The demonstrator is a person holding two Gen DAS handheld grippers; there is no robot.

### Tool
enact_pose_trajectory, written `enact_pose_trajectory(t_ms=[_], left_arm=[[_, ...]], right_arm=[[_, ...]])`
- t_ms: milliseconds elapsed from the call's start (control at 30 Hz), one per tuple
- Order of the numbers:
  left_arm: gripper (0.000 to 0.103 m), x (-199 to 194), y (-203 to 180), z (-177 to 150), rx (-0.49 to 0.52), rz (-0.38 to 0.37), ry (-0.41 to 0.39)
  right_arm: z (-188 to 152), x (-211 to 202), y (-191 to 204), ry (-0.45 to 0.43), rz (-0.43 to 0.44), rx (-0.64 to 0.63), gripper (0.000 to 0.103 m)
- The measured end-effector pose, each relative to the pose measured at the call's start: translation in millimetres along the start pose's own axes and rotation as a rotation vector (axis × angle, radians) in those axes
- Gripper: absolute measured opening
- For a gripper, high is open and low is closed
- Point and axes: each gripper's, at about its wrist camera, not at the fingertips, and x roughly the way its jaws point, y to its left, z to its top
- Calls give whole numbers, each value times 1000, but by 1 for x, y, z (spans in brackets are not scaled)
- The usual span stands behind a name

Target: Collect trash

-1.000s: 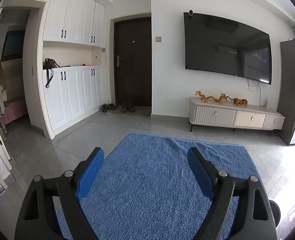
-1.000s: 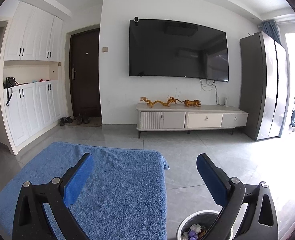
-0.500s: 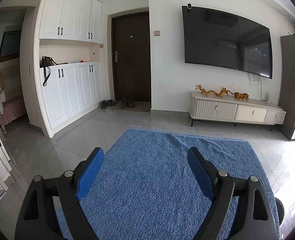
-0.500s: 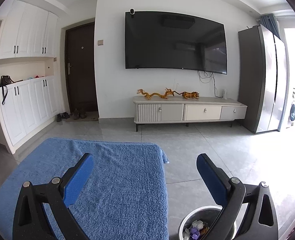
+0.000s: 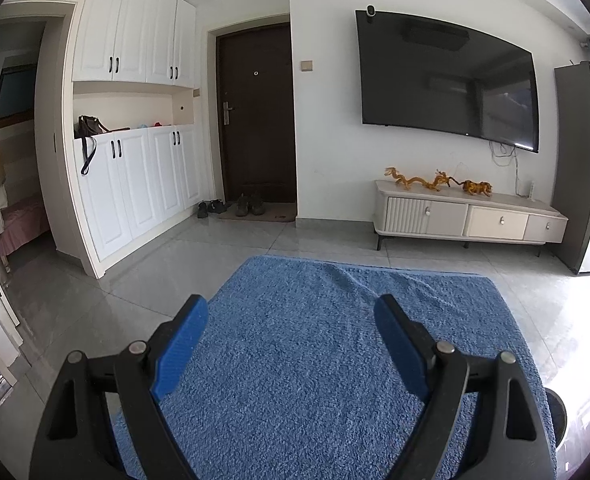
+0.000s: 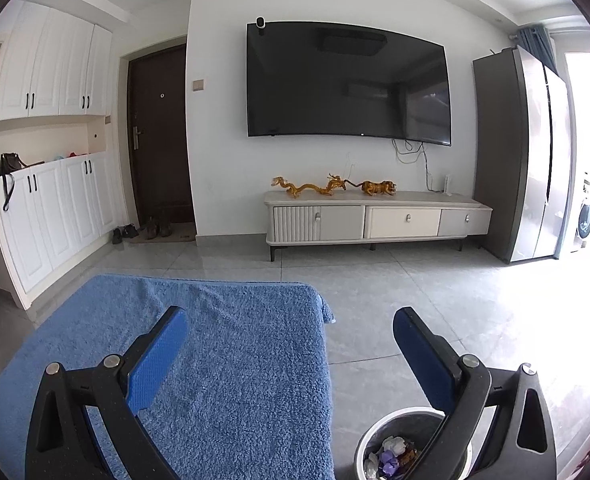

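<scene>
A grey trash bin (image 6: 379, 432) stands on the tiled floor just right of a blue rug (image 6: 215, 360). It holds crumpled white and purple trash (image 6: 391, 450). My right gripper (image 6: 289, 330) is open and empty, raised above the rug's right edge, with its right finger over the bin. My left gripper (image 5: 291, 318) is open and empty above the rug (image 5: 315, 340). The bin's dark rim (image 5: 557, 416) peeks out at the lower right in the left wrist view. No loose trash shows on the rug.
A TV cabinet (image 6: 379, 216) with gold figurines stands against the far wall under a wall TV (image 6: 347, 84). A tall fridge (image 6: 523, 160) is at the right. White cupboards (image 5: 135, 168), a dark door (image 5: 255, 120) and shoes (image 5: 231, 206) are at the left.
Both cameras have dipped and pulled back a little, so the room sits higher and the bin shows more in the right wrist view. Both grippers stay open.
</scene>
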Motion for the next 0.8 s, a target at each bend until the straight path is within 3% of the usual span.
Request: enact_pose_trajectory(t_ms=[800], left_arm=[[85,-26,-8,1,7,2,-23]], right_arm=[[2,-24,-8,-34,-2,25,103]])
